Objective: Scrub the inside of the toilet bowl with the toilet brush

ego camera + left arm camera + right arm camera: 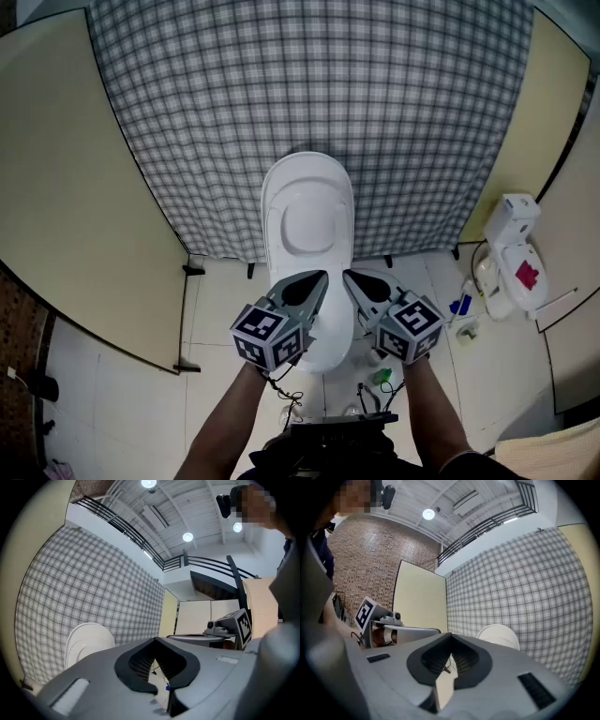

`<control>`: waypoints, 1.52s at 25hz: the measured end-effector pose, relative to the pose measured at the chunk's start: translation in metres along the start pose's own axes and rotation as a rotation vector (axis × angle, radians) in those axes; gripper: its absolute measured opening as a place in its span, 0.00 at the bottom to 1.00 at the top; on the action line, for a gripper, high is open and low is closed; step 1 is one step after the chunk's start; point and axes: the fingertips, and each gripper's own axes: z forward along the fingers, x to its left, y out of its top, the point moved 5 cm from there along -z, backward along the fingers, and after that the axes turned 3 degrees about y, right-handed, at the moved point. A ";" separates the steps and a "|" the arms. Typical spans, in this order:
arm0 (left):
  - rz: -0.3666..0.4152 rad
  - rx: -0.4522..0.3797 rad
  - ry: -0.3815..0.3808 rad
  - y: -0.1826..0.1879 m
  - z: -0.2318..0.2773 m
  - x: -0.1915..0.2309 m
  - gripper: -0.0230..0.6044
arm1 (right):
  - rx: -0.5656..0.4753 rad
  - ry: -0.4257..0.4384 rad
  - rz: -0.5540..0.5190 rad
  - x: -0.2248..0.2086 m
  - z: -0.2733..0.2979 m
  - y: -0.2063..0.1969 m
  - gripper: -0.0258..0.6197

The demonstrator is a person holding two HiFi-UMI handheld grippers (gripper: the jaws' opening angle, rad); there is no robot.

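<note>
A white toilet (pixel 307 220) stands against the checked curtain with its lid raised; the lid also shows in the left gripper view (pixel 86 641) and the right gripper view (pixel 499 637). Both grippers hover side by side over the bowl and hide most of it. My left gripper (pixel 322 277) (pixel 154 640) is shut with nothing in it. My right gripper (pixel 349 276) (pixel 450 634) is shut and empty too. I cannot pick out a toilet brush in any view.
A checked curtain (pixel 309 84) hangs behind the toilet, between cream partition panels (pixel 66 187). On the tiled floor at the right sit a small white unit with a red patch (pixel 514 258), a blue item (pixel 459 305) and a green item (pixel 382 377).
</note>
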 end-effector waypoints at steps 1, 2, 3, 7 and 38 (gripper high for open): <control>-0.003 0.002 0.000 -0.003 -0.007 -0.008 0.05 | 0.004 0.000 0.001 0.007 -0.008 -0.002 0.05; -0.006 0.004 0.001 -0.006 -0.012 -0.015 0.05 | 0.009 -0.001 0.003 0.013 -0.015 -0.004 0.05; -0.011 0.008 0.002 -0.009 -0.016 -0.020 0.05 | 0.016 -0.001 0.007 0.017 -0.020 -0.006 0.05; -0.040 0.044 0.007 -0.023 -0.012 -0.014 0.05 | 0.059 -0.014 0.037 0.010 -0.015 -0.022 0.05; -0.324 0.493 -0.105 -0.305 0.069 -0.041 0.05 | 0.466 -0.276 0.317 -0.079 -0.095 -0.283 0.05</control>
